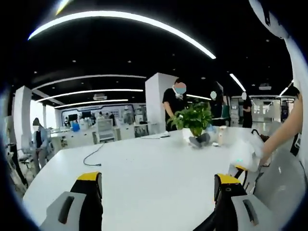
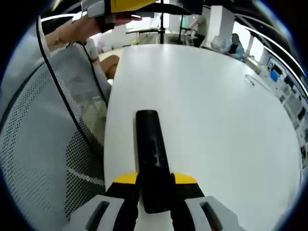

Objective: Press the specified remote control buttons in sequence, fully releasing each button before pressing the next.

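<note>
Slim black plastic remote control [image 2: 150,154]: rigid, light, likely slick; right hand-held gripper [image 2: 155,185] clamps its near end on white desk [image 2: 216,110]. Left hand-held gripper [image 1: 159,190] open, empty.

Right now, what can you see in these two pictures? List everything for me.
Remote control: one, black, on the white table, held between the right gripper's fingers.
Table: one, white, large.
Potted plant: one, green, far side of table.
Cable: one, dark, lying on table.
Mesh chair: one, grey, beside table.
People: several, standing and seated in the background.
Left gripper: yellow-tipped fingers, apart, holding nothing.
Right gripper: yellow-tipped fingers, closed on the remote.
</note>
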Demonstrator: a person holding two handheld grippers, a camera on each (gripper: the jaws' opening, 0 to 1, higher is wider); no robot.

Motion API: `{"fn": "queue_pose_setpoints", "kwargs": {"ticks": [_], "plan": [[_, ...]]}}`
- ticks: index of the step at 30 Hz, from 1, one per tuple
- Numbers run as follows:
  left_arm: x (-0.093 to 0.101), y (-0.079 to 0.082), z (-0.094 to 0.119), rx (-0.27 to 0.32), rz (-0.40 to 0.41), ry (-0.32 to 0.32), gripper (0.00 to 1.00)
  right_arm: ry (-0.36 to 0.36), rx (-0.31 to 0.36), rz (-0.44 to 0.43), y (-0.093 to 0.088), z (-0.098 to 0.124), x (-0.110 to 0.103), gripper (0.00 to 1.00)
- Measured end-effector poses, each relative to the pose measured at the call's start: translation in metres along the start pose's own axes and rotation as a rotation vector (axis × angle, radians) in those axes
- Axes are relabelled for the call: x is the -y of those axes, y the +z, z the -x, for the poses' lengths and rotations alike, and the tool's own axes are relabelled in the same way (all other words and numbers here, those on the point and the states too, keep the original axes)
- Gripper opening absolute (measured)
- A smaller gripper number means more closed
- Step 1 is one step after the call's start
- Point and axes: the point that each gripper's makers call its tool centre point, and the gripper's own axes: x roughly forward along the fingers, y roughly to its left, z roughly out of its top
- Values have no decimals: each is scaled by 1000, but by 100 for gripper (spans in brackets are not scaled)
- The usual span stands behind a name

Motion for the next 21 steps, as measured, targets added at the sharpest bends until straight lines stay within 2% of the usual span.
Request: {"fn": "queue_pose_setpoints", "kwargs": {"ticks": [1,3,6,10,13,16,19,21], "plan": [[0,1,1,4,5,3,100,0,1,-4,0,0,0,22],[-8,2,7,25,48,48,100,1,3,-8,0,0,0,22],[-16,1,17,42,62,99,100,5,4,-9,0,0,0,22],[-20,-5,27,31,67,127,100,9,6,-11,1,1,0,22],[-25,-10,35,34,117,162,100,9,7,-11,1,1,-1,22],[-27,-13,40,40,129,183,100,3,7,-4,0,1,-1,22],[-26,-12,41,39,121,201,100,-3,10,-3,0,1,-1,22],[-24,-4,41,80,110,196,100,-5,11,-3,0,1,-1,22]]}}
